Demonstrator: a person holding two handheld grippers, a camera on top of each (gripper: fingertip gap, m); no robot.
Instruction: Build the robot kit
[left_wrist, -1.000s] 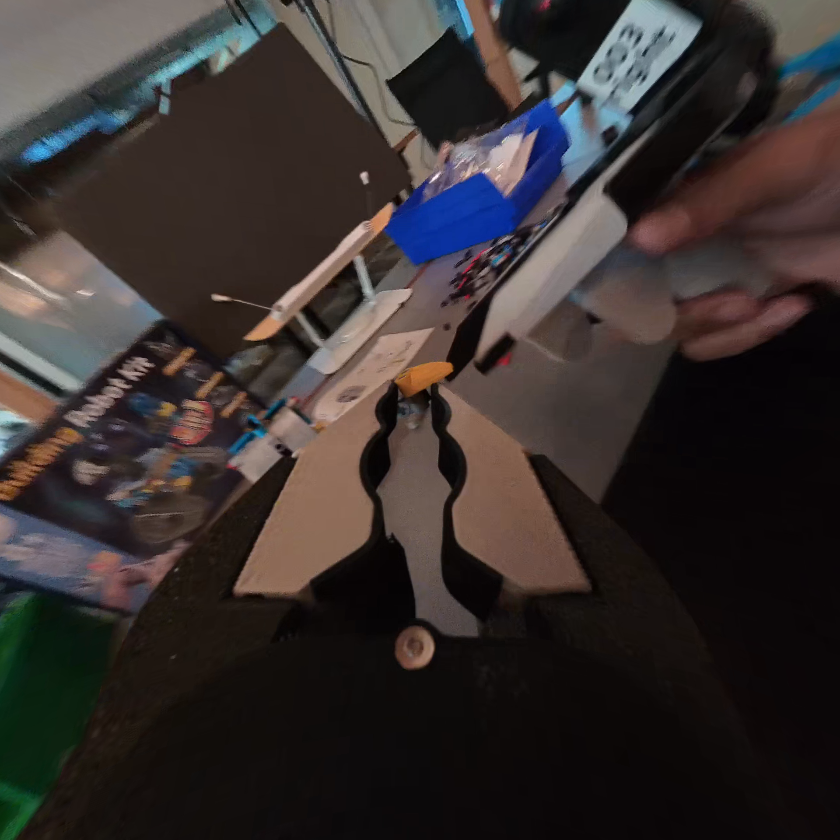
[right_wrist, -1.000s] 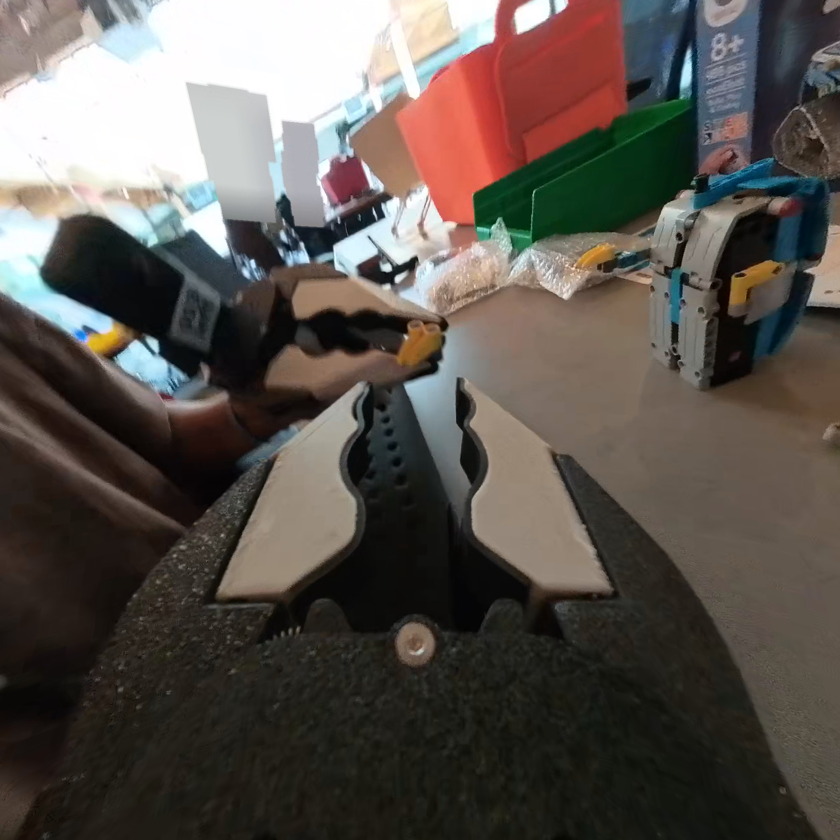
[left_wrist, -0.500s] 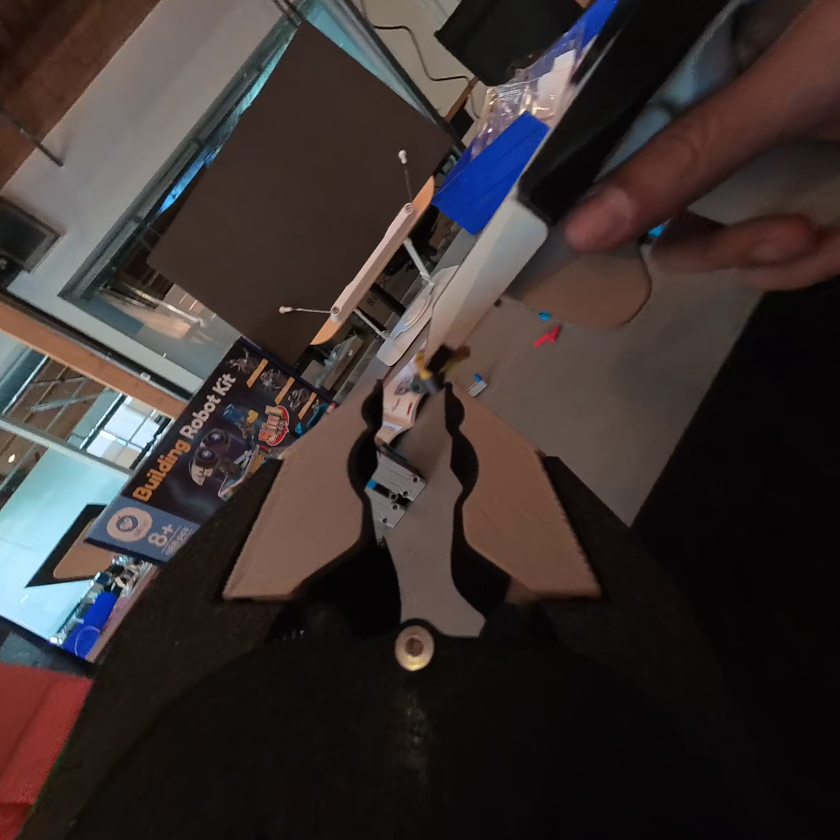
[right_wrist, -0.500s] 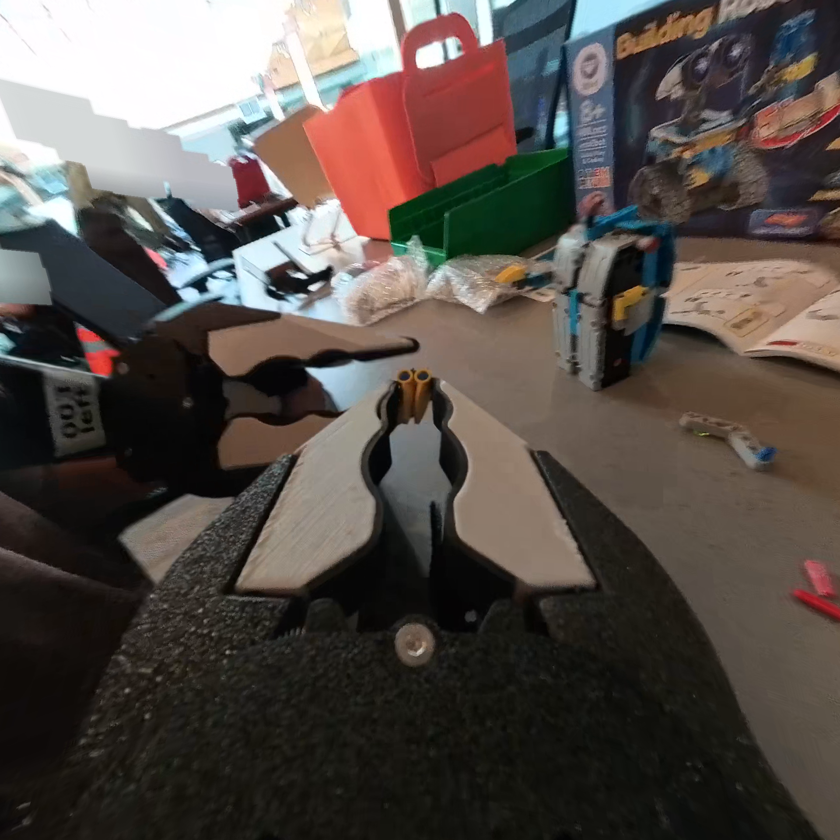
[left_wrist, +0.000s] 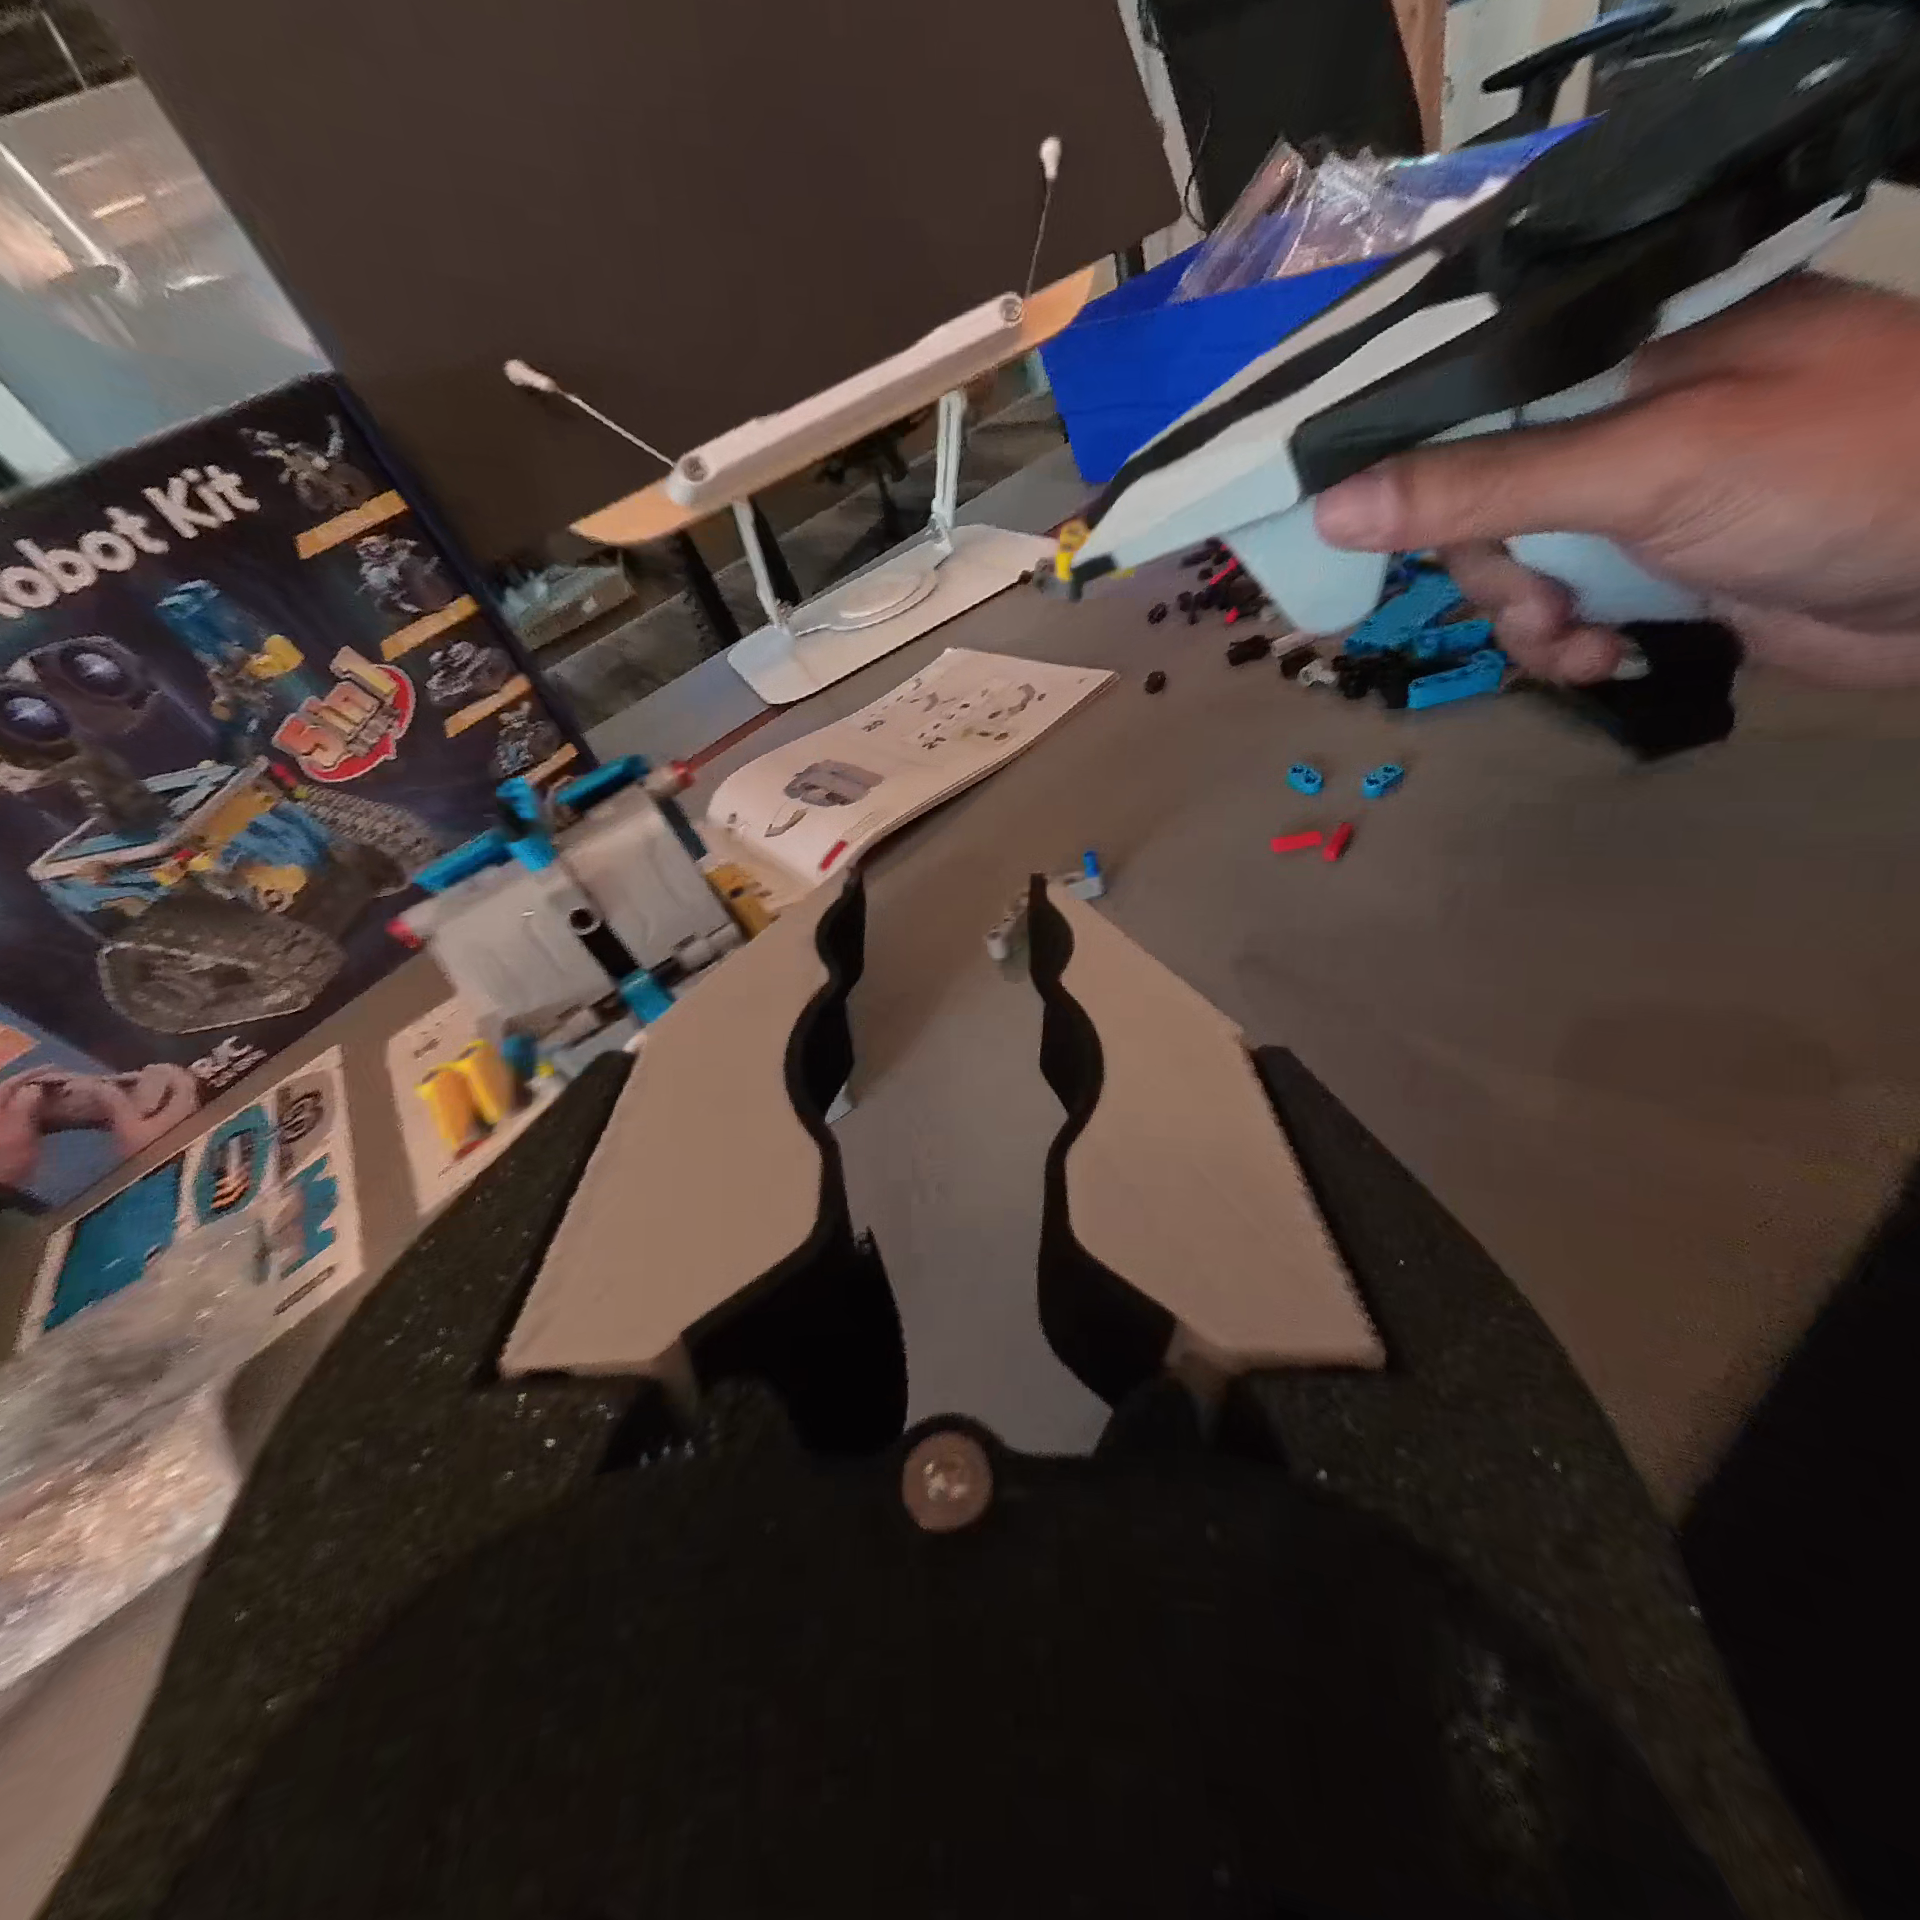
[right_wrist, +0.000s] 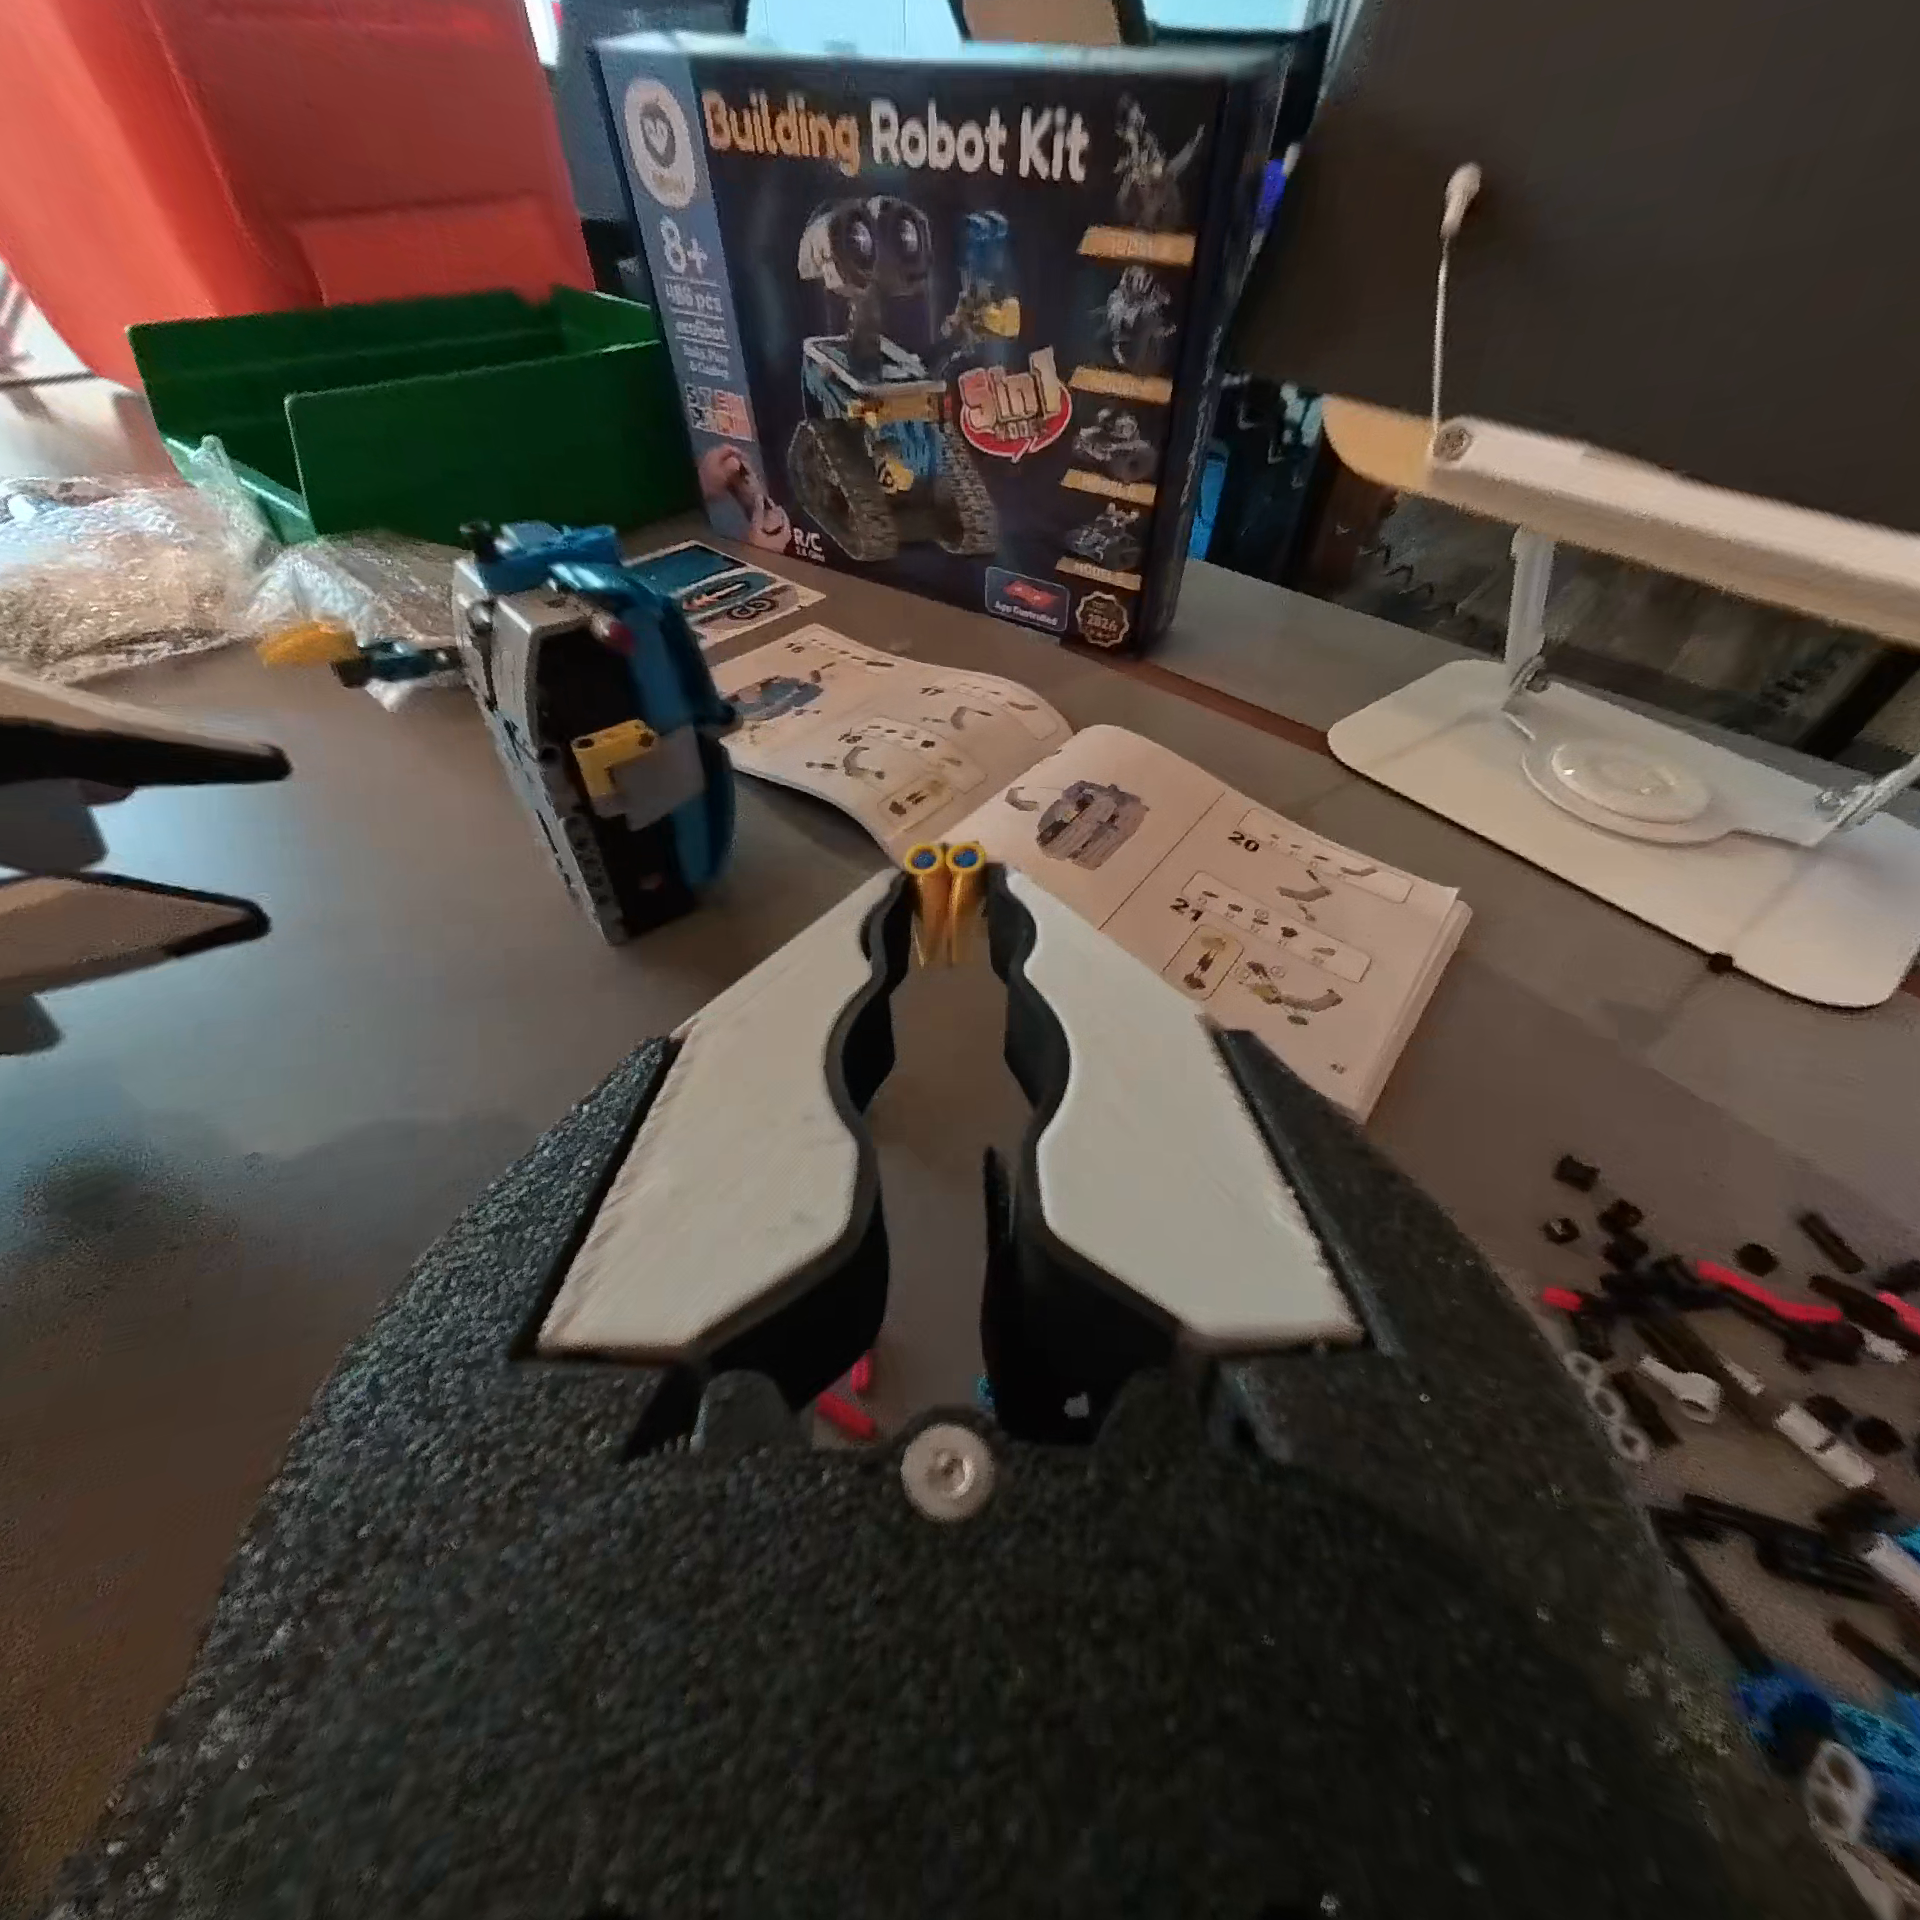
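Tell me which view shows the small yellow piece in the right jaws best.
Right wrist view: the yellow piece sits sharp and central, pinched at the tips of the right gripper. In the left wrist view it is only a tiny yellow speck at that gripper's tip.

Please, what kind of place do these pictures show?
Probably a hobby or office worktable for building a toy robot: a kit box, an open instruction booklet, a half-built model and loose small parts on a grey table.

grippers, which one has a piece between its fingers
The right gripper: its fingers are shut on a small yellow double-tube piece at the tips. The left gripper stands open with only bare grey table showing in its gap.
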